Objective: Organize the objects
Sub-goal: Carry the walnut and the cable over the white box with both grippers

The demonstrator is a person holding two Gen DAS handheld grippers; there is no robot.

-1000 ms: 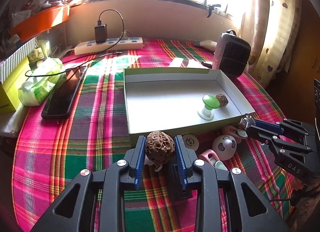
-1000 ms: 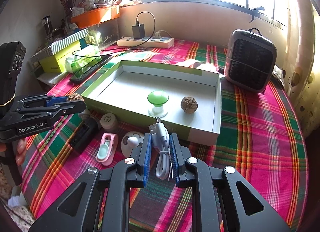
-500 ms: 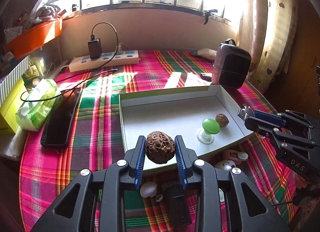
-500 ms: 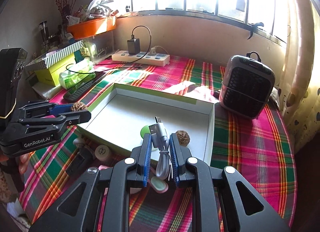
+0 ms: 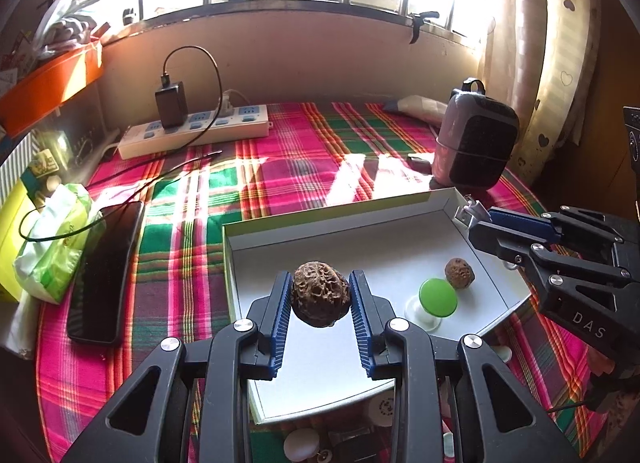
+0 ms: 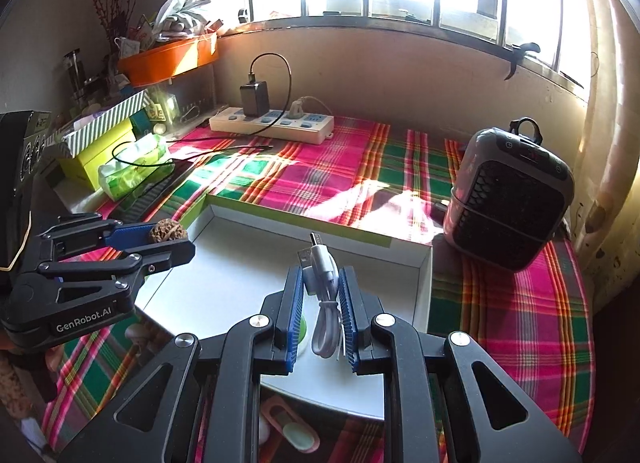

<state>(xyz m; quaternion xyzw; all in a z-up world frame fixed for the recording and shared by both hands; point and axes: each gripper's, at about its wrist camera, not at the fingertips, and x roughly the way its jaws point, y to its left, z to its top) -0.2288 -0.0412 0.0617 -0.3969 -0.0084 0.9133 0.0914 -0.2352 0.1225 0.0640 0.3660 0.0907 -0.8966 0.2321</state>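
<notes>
Left gripper point(image 5: 320, 299) jaws clamp a walnut point(image 5: 319, 293) above the tray point(image 5: 360, 223). Right gripper point(image 6: 320, 303), at the tray's 3 o'clock, has its jaws clamped on a coiled USB cable point(image 6: 325, 287).

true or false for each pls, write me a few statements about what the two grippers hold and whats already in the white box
1. The left gripper is shut on a walnut. True.
2. The right gripper holds a phone. False: it grips a coiled grey USB cable.
3. The white box holds a green-topped knob and a second walnut. True.
4. The black phone lies inside the box. False: it lies on the plaid cloth, left of the box.
</notes>
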